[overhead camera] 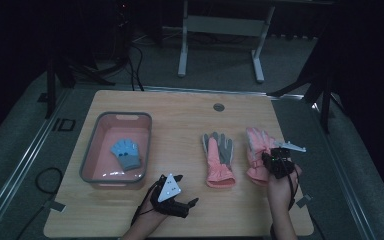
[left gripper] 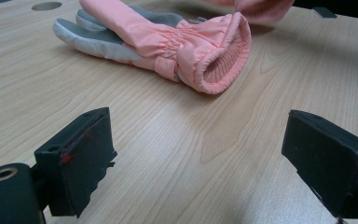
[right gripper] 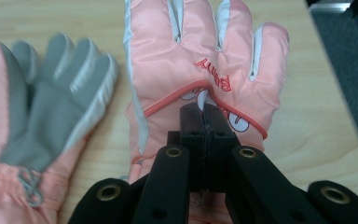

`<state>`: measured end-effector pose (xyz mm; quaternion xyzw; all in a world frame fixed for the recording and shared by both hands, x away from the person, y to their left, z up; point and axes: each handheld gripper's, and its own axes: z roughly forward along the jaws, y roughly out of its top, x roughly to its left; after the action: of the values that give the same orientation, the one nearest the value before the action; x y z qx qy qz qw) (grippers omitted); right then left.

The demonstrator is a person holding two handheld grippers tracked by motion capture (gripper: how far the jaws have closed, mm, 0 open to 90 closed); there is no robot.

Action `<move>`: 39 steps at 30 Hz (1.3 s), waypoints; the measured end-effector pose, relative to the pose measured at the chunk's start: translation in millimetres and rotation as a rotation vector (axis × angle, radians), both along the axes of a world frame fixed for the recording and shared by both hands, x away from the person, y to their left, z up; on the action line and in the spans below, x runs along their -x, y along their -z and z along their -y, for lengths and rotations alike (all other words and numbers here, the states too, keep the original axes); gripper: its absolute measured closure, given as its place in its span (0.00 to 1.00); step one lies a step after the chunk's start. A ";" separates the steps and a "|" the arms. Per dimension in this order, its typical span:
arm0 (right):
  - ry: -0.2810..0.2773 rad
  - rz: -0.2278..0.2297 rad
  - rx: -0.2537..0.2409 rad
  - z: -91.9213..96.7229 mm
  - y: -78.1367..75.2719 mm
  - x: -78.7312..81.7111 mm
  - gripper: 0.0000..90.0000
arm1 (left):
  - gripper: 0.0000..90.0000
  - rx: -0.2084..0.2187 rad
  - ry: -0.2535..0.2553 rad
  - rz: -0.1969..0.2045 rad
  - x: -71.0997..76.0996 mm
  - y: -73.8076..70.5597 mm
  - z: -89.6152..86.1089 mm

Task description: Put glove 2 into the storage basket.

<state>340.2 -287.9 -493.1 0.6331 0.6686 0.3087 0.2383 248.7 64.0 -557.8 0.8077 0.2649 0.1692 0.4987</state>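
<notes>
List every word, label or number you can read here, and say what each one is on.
"RUNNY", or close to it: red stitched letters, seen upside down, on the back of the right pink glove; the exact letters are uncertain.
"ID": dark marks on the grey floor strip left of the table; faint.
Nothing readable on the other pink glove, the blue glove or the bin.

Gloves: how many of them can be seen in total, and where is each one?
3. A small blue glove lies in the pink bin. A pink glove lies palm up mid-table. Another pink glove lies right of it, under the right gripper. None seems hidden.
</notes>
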 end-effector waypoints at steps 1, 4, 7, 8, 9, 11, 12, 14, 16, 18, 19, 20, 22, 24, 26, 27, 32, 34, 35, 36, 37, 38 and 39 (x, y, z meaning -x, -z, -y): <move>0.000 -0.006 0.009 0.0 4.8 -1.0 0.98 | 0.10 0.000 0.001 0.000 0.1 0.0 -0.2; 0.012 -0.029 -0.009 3.2 17.2 -6.3 0.97 | 0.10 -0.001 0.000 -0.003 0.0 -0.1 -0.5; 0.014 -0.044 -0.024 5.5 26.2 -9.9 0.95 | 0.10 0.000 0.000 -0.008 -0.8 0.0 -0.6; 0.010 -0.045 -0.023 5.8 27.5 -10.7 0.95 | 0.10 0.001 -0.001 -0.010 -1.1 0.0 -0.6; 0.007 -0.047 -0.026 6.2 28.8 -11.7 0.94 | 0.10 0.001 -0.001 -0.010 -1.2 0.0 -0.7; 0.001 -0.049 -0.037 7.1 30.0 -12.2 0.92 | 0.10 0.002 -0.001 -0.012 -1.5 -0.1 -0.9; -0.008 -0.050 -0.038 7.6 29.8 -12.3 0.89 | 0.10 0.004 -0.001 -0.013 -1.5 -0.1 -1.0; -0.032 -0.046 -0.031 9.7 25.7 -11.8 0.85 | 0.10 0.006 -0.001 -0.014 -1.7 -0.1 -1.2; -0.078 -0.029 -0.046 14.6 18.0 -11.6 0.77 | 0.10 0.005 0.001 -0.017 -1.8 -0.2 -1.3; -0.113 -0.016 -0.046 19.0 12.2 -12.0 0.74 | 0.10 0.005 0.002 -0.018 -1.9 -0.1 -1.3; -0.136 -0.010 -0.041 21.4 9.0 -12.5 0.71 | 0.10 0.007 0.003 -0.019 -1.9 -0.1 -1.4; -0.207 0.005 -0.030 30.3 2.3 -15.1 0.67 | 0.10 0.008 0.004 -0.020 -2.0 -0.1 -1.4; -0.255 0.005 -0.019 38.5 -1.8 -18.1 0.67 | 0.10 0.008 0.006 -0.025 -2.6 0.0 -1.2; -0.319 0.012 -0.024 44.8 -4.1 -20.2 0.66 | 0.10 0.008 0.005 -0.025 -2.5 0.0 -0.9; -0.377 0.006 -0.006 47.8 -2.9 -21.5 0.66 | 0.10 0.003 0.007 -0.022 -1.9 0.0 -0.6; -0.404 -0.004 0.016 48.0 -0.6 -22.1 0.66 | 0.10 0.001 0.007 -0.021 -1.8 0.0 -0.6; -0.407 -0.043 0.000 50.8 17.2 -26.7 0.61 | 0.10 0.011 0.001 -0.027 -2.2 0.0 -1.6; -0.410 -0.056 0.006 49.1 25.5 -28.5 0.60 | 0.10 0.013 -0.001 -0.026 -2.0 0.0 -1.9; -0.409 -0.061 0.021 48.4 29.5 -29.4 0.61 | 0.10 0.012 -0.001 -0.026 -1.9 0.0 -1.9; -0.408 -0.070 0.027 48.2 32.9 -30.1 0.63 | 0.10 0.012 -0.001 -0.027 -1.9 0.0 -1.8; -0.412 -0.073 0.015 49.0 35.8 -30.9 0.65 | 0.10 0.011 -0.001 -0.028 -2.0 0.0 -1.7; -0.413 -0.075 -0.009 50.0 38.2 -31.4 0.69 | 0.10 0.010 -0.001 -0.028 -2.1 0.0 -1.6; -0.415 -0.072 -0.029 51.0 40.3 -32.0 0.76 | 0.10 0.011 -0.002 -0.028 -2.1 0.1 -1.6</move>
<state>372.1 -338.9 -533.4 0.4958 0.7882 0.3380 0.1366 250.8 65.6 -557.9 0.8069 0.2739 0.1568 0.4993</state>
